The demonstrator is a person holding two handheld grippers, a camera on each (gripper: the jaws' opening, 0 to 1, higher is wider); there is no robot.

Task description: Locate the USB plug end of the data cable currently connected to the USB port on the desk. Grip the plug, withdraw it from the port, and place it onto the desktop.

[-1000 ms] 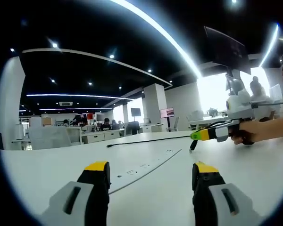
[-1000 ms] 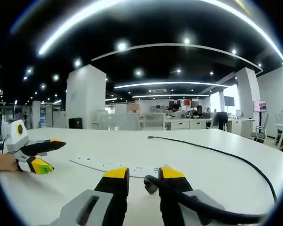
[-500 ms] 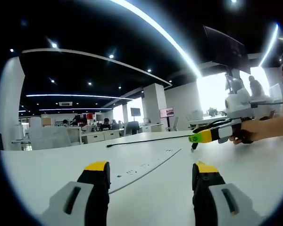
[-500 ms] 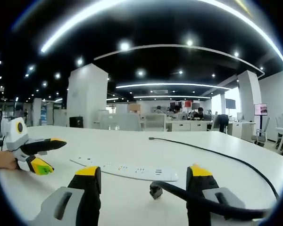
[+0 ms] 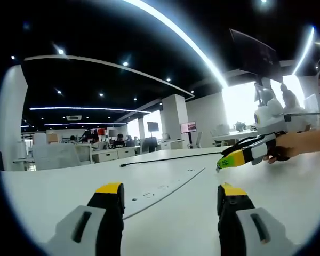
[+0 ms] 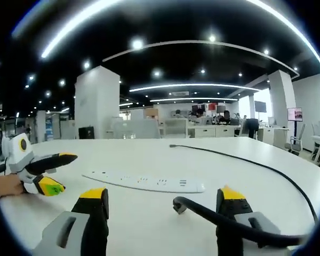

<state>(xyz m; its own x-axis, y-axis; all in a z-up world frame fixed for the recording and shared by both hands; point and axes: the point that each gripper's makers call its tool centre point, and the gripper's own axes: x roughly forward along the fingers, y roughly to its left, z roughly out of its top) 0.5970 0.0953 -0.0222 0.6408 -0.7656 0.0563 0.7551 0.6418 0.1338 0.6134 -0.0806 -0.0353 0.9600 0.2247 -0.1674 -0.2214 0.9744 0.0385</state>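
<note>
Your right gripper (image 6: 160, 200) released, jaws wide; USB plug (image 6: 178, 205) lies on desk (image 6: 149, 224) between them, beside power strip (image 6: 144, 182). Left gripper (image 5: 168, 200) also spread, empty.

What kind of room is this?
Most likely an open-plan office: a big white desk with a power strip on it, rows of workstations behind, and ceiling light strips.

Bright ceiling strips (image 5: 176, 32), window glare (image 5: 240, 104), strong fisheye bending, sharp focus.
</note>
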